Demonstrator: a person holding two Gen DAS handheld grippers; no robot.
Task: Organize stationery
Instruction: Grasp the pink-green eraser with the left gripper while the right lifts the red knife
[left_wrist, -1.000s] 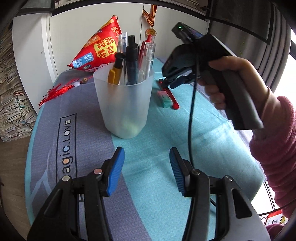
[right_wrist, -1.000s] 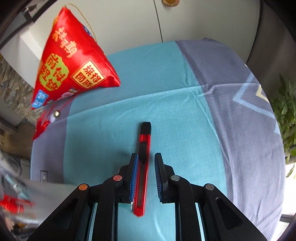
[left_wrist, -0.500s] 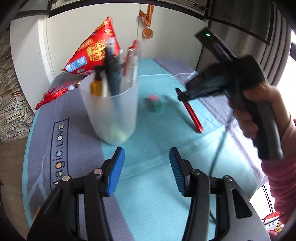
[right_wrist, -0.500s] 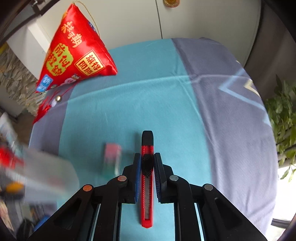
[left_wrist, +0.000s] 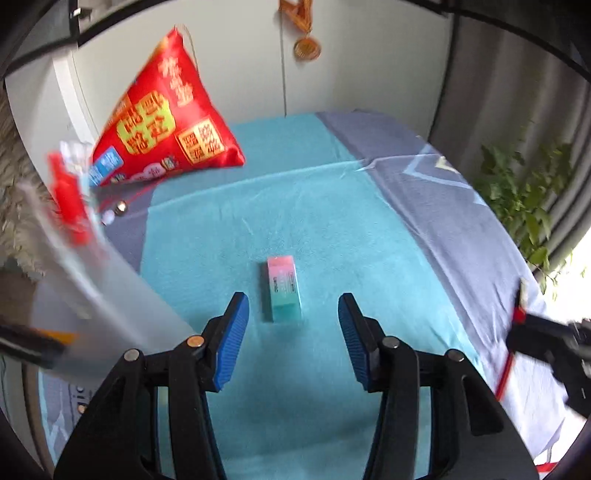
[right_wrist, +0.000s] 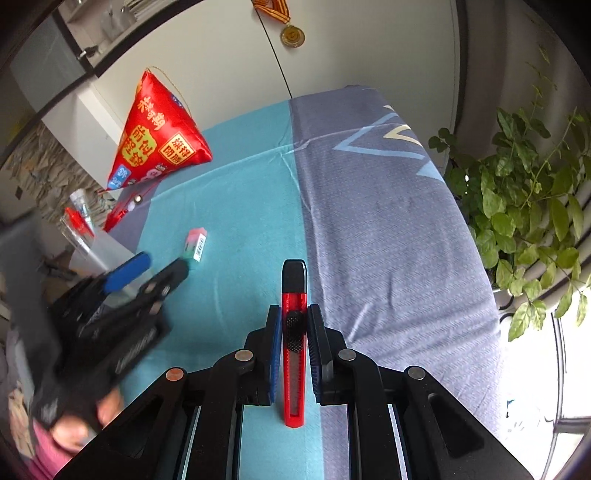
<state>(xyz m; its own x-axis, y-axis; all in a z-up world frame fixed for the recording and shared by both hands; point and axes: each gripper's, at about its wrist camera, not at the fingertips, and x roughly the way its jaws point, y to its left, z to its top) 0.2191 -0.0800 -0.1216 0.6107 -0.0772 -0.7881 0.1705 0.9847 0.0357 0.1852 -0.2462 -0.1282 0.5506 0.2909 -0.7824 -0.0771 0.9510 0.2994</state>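
What moved: The left gripper has swung away from the cloudy plastic pen cup, which was in the middle of its view and now sits blurry at the left edge. The small pink and green eraser block now lies right in front of it. The right gripper has lifted the red plastic box cutter with a black slider and carried it off to the side.

Left gripper: Its blue pads are spread apart with nothing between them.

Right gripper: Its pads are pressed together on the box cutter, pinching it at the black slider.

Eraser and left gripper: The eraser lies flat on the teal and grey table cloth, just ahead of the open jaws and a little toward the left pad. Its long side points away from the gripper, pink end far, green end near. So I think the pads would close on its two long sides.

Nearer hand: The left gripper is much nearer the eraser. The right gripper is well apart from it and is busy.

Box cutter: Its long side runs straight along the right gripper's fingers, black tip forward. It is up off the cloth.

Pen cup: It stands just left of the eraser. It holds some pens, one with a red top, but they are too blurry to count.

Red triangle pillow: It sits behind the eraser, near the wall. It is not stationery.
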